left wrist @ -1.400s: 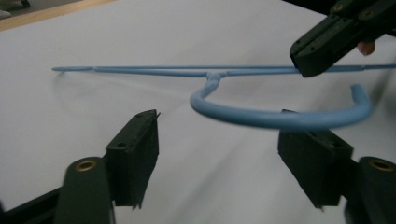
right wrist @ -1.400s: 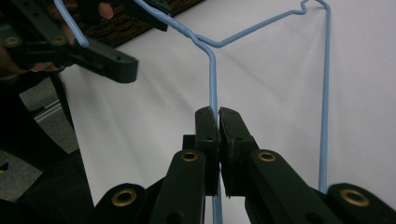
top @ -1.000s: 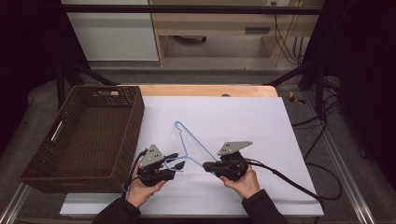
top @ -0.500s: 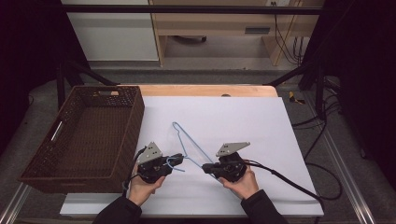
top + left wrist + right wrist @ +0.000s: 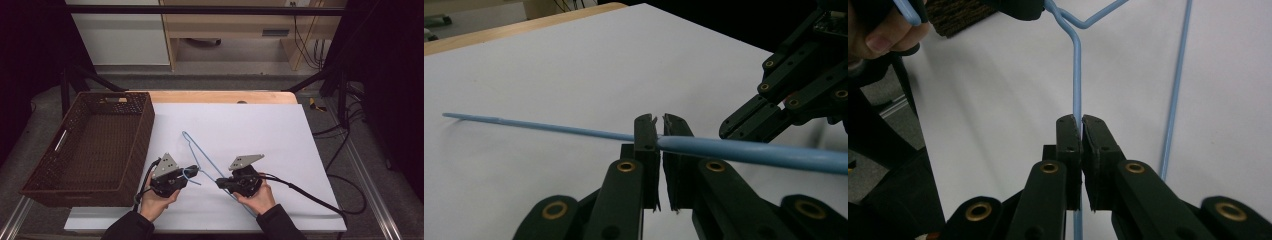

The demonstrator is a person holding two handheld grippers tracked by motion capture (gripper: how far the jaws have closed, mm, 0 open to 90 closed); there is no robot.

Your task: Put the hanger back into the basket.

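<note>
I'm pinching the blue wire hanger (image 5: pixel 200 155) with both tools low in the frame's centre: left gripper (image 5: pixel 189 172) clamping near its hook, right gripper (image 5: pixel 221 183) clamping one arm. The basket (image 5: pixel 142 135) is crowding the left; white table (image 5: pixel 280 140) lying open toward the upper right

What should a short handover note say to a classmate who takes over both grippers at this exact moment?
Left gripper: shut on the blue wire hanger, near its hook end.
Right gripper: shut on the same hanger, on one of its sloping arms.
Hanger: over the white table sheet, between the two hands; whether it is lifted clear of the sheet cannot be told.
Wicker basket: at the table's left, nothing in it.
Done: both grips are taken.
Left: probably carry the hanger to the basket and release; keep both grips firm so that it does not swing.
</note>
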